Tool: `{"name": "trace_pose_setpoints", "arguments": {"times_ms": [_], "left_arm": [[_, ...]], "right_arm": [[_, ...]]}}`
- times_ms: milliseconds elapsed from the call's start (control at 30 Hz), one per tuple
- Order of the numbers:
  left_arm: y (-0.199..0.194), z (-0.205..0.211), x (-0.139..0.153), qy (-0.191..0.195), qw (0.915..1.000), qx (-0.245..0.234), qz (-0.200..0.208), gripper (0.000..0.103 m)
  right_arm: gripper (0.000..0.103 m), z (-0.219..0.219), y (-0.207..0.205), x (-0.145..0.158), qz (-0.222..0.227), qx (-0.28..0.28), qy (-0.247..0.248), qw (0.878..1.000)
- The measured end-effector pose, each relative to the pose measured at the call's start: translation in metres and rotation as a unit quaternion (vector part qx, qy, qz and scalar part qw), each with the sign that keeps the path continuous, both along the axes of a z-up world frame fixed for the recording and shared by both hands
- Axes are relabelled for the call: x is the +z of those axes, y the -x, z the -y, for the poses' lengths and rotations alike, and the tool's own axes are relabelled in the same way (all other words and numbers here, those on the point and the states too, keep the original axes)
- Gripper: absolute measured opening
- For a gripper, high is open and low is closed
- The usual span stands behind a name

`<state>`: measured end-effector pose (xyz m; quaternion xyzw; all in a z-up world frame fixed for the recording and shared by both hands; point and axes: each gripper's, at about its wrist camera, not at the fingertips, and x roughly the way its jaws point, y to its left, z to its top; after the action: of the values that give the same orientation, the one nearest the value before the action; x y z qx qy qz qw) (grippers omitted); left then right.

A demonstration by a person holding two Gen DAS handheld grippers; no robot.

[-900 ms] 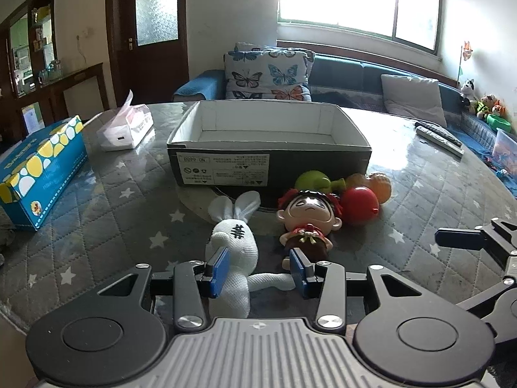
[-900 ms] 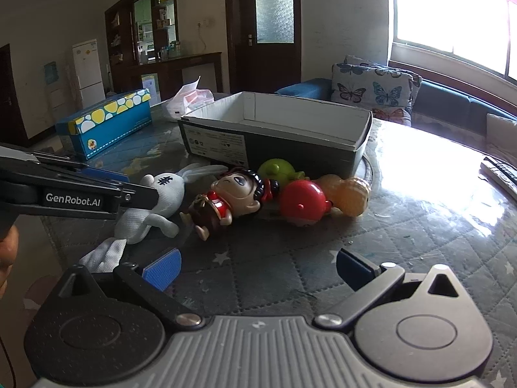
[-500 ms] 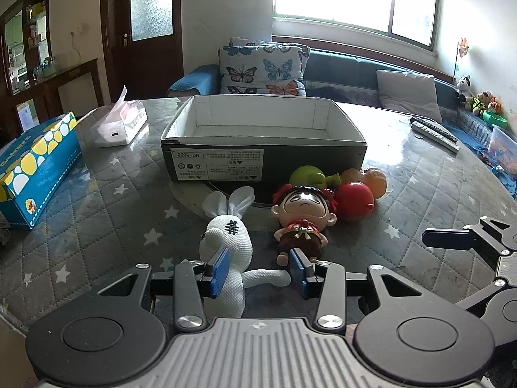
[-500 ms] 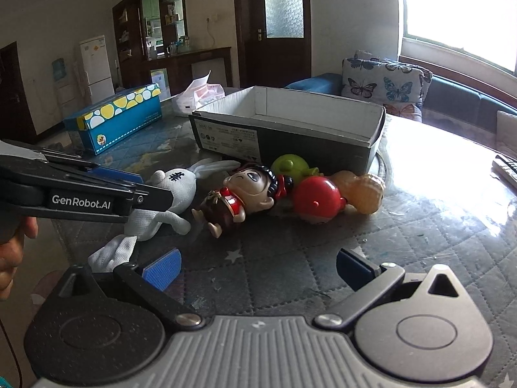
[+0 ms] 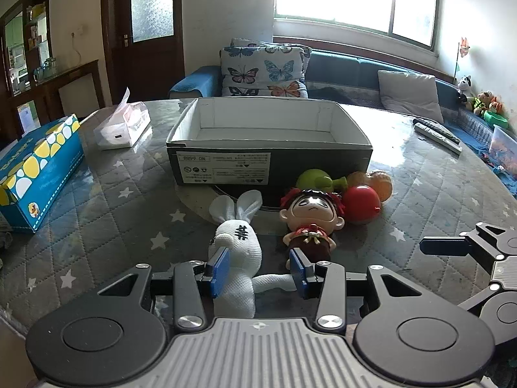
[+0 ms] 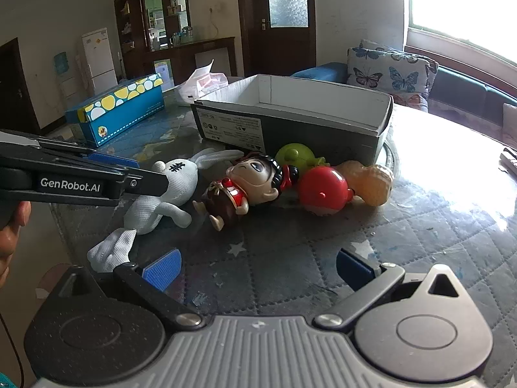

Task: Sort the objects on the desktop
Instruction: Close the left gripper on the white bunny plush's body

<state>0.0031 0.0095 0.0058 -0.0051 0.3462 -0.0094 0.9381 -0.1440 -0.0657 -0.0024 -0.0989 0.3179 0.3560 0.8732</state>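
Observation:
A white knit rabbit (image 5: 237, 258) lies on the quilted table in front of an open dark shoe box (image 5: 268, 142). My left gripper (image 5: 257, 270) is open, its blue pads on either side of the rabbit's body. Beside the rabbit lie a big-headed doll (image 5: 310, 220), a red ball toy (image 5: 360, 203), a green toy (image 5: 315, 177) and an orange toy (image 5: 379, 182). In the right wrist view the rabbit (image 6: 161, 194) lies under the left gripper's arm. My right gripper (image 6: 258, 266) is open and empty over the table, short of the doll (image 6: 245, 184).
A blue and yellow tissue box (image 5: 35, 168) and a white tissue pack (image 5: 124, 126) sit at the left. Remote controls (image 5: 436, 132) lie at the far right. The table edge is close behind both grippers. A sofa with cushions (image 5: 265, 68) stands behind the table.
My left gripper has come slightly lower and closer around the rabbit, still open. The right gripper has shifted a little; its jaws stay wide open.

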Motion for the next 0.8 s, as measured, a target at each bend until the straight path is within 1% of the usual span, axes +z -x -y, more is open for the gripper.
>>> {"name": "trace_pose_setpoints", "arguments": {"times_ms": [67,300,533,567,800], "left_arm": [[0.000,-0.002,0.000,0.001,1.0000,0.002,-0.001,0.044],[-0.004,-0.005,-0.001,0.000,0.9999,0.007,-0.009,0.044],[-0.005,-0.002,-0.003,-0.003,0.9999,0.004,-0.013,0.044],[-0.005,-0.001,-0.003,-0.003,0.9999,0.004,-0.014,0.044],[-0.004,0.002,-0.006,-0.004,0.9998,0.003,-0.020,0.044]], "right_arm": [[0.103,0.000,0.009,-0.001,0.001,0.000,0.001,1.000],[0.103,0.006,0.016,-0.005,0.001,-0.003,0.004,1.000],[0.103,0.003,0.059,-0.012,0.003,-0.009,0.009,1.000],[0.103,0.003,0.069,-0.013,0.003,-0.011,0.009,1.000],[0.103,-0.017,0.191,-0.013,0.005,-0.015,0.012,1.000]]}}
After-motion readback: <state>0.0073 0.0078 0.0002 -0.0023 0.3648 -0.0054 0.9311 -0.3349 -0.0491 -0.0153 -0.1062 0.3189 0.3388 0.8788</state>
